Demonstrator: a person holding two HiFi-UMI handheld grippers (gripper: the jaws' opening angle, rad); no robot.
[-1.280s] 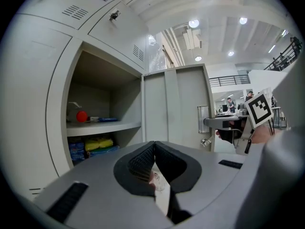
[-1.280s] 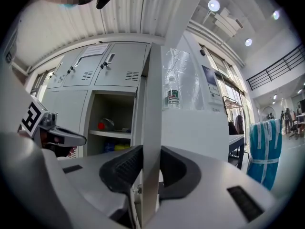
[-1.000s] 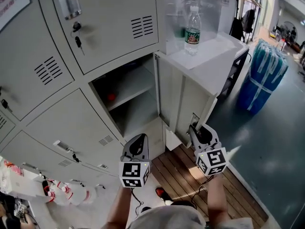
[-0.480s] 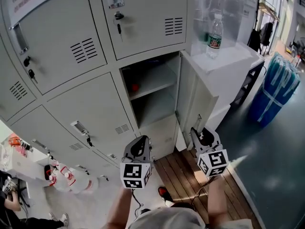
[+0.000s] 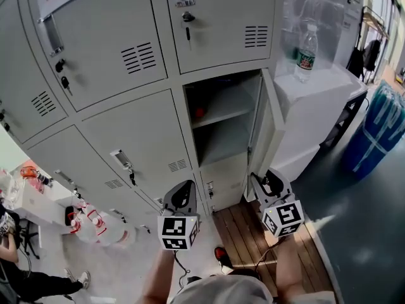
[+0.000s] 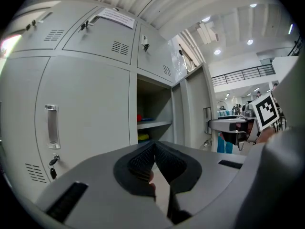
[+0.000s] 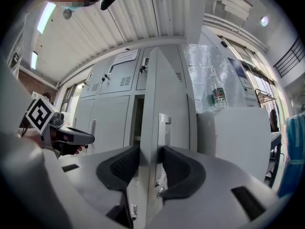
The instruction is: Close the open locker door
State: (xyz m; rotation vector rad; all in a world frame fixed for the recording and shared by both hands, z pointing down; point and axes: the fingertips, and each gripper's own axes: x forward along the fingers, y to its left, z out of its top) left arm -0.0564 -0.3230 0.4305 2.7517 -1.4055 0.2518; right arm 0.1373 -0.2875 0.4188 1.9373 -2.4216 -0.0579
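A bank of grey lockers (image 5: 126,125) fills the left and far side of the head view. To its right stands a white cabinet (image 5: 316,106), touching or just beside the lockers. One locker is open in the middle row at the right end; its door (image 5: 264,128) is swung out toward the near side and shows almost edge-on, between the open compartment and the cabinet. A blue wrapped bundle (image 5: 383,132) stands on the floor at the far right. Wooden planks (image 5: 247,233) lie on the floor near the foot of the lockers.

The right gripper (image 5: 269,181) is low and just near the door's bottom corner. Its jaws have just been opening and stand moderately apart, with the door's edge and handle (image 7: 163,128) lined up between them. The left gripper (image 5: 183,192) is left of it, before the lower closed lockers, its claw pinched together on nothing.

A bottle (image 5: 307,52) stands upright on the cabinet. A small red thing (image 5: 199,113) lies on the open locker's shelf (image 5: 228,109).
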